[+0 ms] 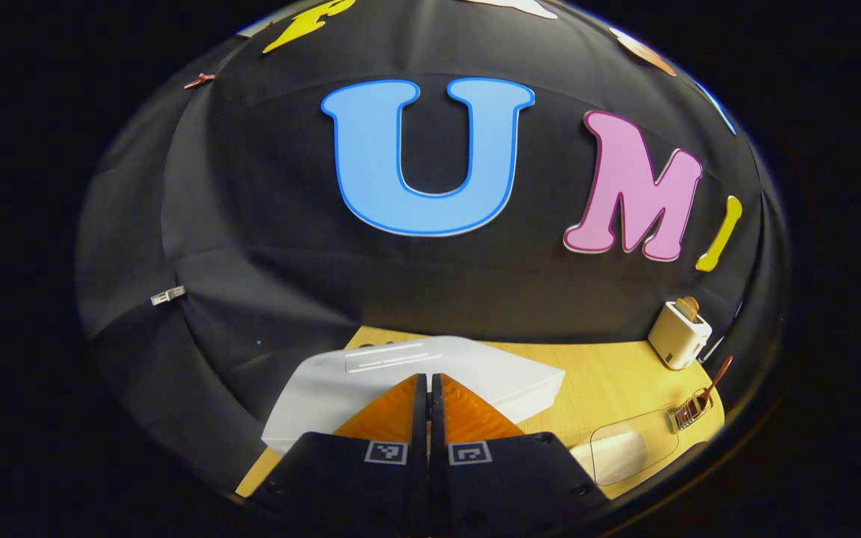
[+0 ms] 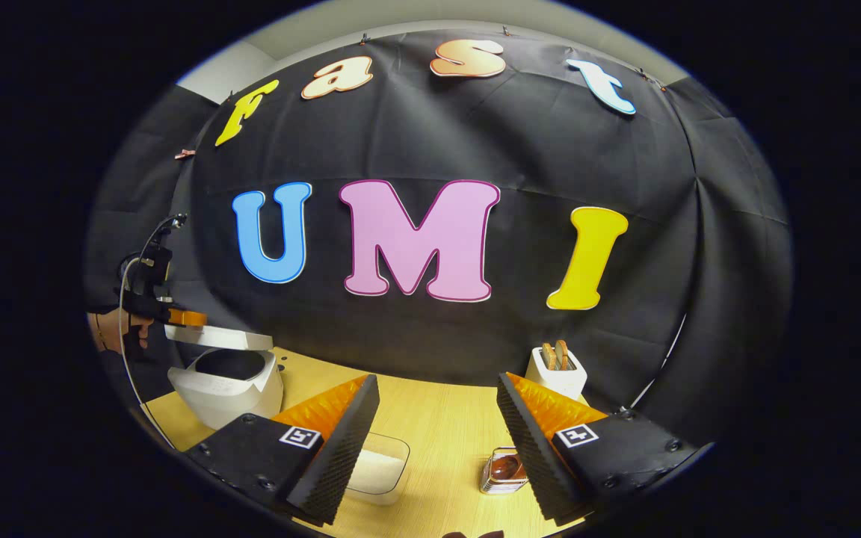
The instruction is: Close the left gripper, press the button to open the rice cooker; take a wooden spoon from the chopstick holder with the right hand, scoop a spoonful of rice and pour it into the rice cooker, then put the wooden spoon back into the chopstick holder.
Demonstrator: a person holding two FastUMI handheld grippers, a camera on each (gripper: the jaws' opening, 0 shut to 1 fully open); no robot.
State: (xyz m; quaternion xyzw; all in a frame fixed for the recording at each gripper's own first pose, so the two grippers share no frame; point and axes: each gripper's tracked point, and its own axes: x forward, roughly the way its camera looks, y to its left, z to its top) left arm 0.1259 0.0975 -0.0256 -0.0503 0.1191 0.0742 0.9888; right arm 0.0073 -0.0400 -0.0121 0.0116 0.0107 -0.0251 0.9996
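Rice cooker [image 2: 225,385] at 9 o'clock, lid raised; left tool [image 2: 180,317] pressed together above it. Rice container [image 2: 378,467] mid-desk. Wooden spoon [image 2: 505,469] in chopstick holder [image 2: 492,482] at 5 o'clock beneath spread right tool [image 2: 438,441]. Risk: holder tipped if spoon is gripped off-centre.

One rice cooker [image 2: 225,385] stands far left of the right tongs [image 2: 438,441], its lid up. One clear tub of rice [image 2: 380,467] sits just under their left finger. One wire chopstick holder [image 2: 504,471] with one wooden spoon [image 1: 714,385] lies between the fingers. One toaster [image 2: 556,373] stands beyond the right finger, with two slices in it.
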